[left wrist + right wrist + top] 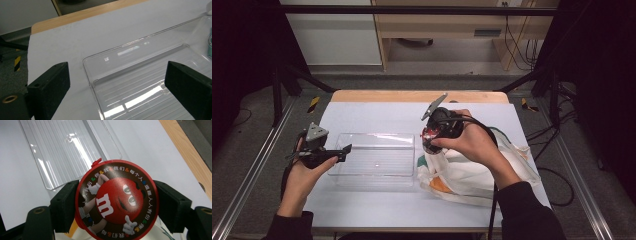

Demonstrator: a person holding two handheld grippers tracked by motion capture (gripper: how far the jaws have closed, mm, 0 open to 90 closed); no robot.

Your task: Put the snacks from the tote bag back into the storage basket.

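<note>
**Black grippers, dark sleeves**

The person wears dark long sleeves [522, 210]. Each hand carries a black two-jaw tool. The left gripper [343, 151] bears a grey three-cornered plate [316, 132] on top; brass-ringed screw holes [10, 99] sit behind its blocky matte jaws. The right gripper [116, 202] has the same jaws, and a black cable [482, 127] trails behind it.

Red round lid [117, 200]: white "m", Chinese rim text.
</note>
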